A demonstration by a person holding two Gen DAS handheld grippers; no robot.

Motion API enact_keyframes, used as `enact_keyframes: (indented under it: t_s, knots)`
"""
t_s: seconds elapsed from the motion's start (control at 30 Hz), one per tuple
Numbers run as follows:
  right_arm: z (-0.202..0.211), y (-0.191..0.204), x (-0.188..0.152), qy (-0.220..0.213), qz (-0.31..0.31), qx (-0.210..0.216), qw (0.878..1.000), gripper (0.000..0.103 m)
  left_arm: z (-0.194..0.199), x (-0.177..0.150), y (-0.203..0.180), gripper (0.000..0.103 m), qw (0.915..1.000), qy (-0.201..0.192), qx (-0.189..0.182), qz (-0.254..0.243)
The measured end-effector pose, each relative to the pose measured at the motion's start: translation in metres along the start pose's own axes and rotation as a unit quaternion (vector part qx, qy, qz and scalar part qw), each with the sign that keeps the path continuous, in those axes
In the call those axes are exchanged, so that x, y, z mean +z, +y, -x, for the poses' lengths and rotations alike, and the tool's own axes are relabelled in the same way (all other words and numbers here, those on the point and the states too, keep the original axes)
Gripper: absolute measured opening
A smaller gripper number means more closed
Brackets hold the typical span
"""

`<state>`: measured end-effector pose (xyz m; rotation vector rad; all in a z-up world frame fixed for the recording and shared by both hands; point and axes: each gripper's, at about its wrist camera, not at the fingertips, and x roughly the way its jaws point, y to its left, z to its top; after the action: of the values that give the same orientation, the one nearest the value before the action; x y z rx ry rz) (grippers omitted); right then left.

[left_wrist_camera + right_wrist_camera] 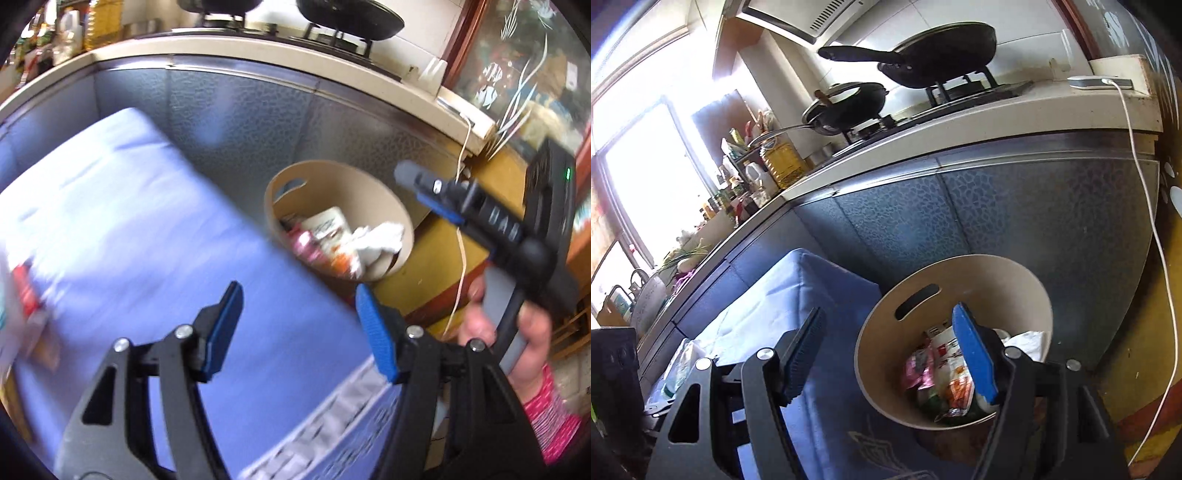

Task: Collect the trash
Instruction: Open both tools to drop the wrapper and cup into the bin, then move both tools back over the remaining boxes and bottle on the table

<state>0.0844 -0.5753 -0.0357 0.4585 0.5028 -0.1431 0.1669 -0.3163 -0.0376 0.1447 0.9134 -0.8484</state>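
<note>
**Trash bin ahead of 2 open, empty grippers**

The round beige plastic trash bin with a slot handle (886, 354) stands on the floor against the blue-grey textured cabinet front (1034, 221). Inside lie crumpled white paper (380, 240), a pink wrapper (918, 369) and printed orange-and-white packets (955, 384), all loose and well below the rim.

In the right wrist view the right gripper (890, 354) has its jaws spread wide with nothing between them; the right-hand blue pad overlaps the bin's mouth, while the left-hand pad sits over the blue cloth-covered surface (827, 424) just beside the bin. The bin's rim appears to touch that cloth edge on the left-jaw side, though I cannot tell for sure; on the right-jaw side there is open yellow floor (1137, 362), crossed by a hanging white cable (1156, 236).

In the left wrist view the left gripper (299, 328) is likewise spread wide and empty above the blue cloth, the bin ahead and toward its right jaw. Blurred red and white items (26, 299) lie at the cloth's far left. Above the cabinet, the pale counter edge (960, 129) carries 2 black pans (945, 51).
</note>
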Motion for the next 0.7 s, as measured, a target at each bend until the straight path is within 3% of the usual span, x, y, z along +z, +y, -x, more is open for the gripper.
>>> enact_keyframes:
  t_s: [0.17,0.3,0.57,0.7]
  knots:
    - [-0.005,0.055,-0.019,0.029,0.024,0.050,0.998,0.069,0.044,-0.050,0.036,0.061,0.9990,-0.015,0.036,0.024]
    - [-0.014,0.099,-0.041,0.065,0.046,0.083,0.993,0.070,0.080,-0.089,0.074,0.061,0.9949,-0.026,0.068,0.070]
    - [-0.031,0.194,-0.098,0.143,0.097,0.145,0.974,0.070,0.145,-0.149,0.147,0.061,0.9680,-0.057,0.184,0.160]
    - [-0.035,0.234,-0.126,0.177,0.124,0.166,0.962,0.070,0.168,-0.171,0.174,0.061,0.9536,-0.066,0.219,0.196]
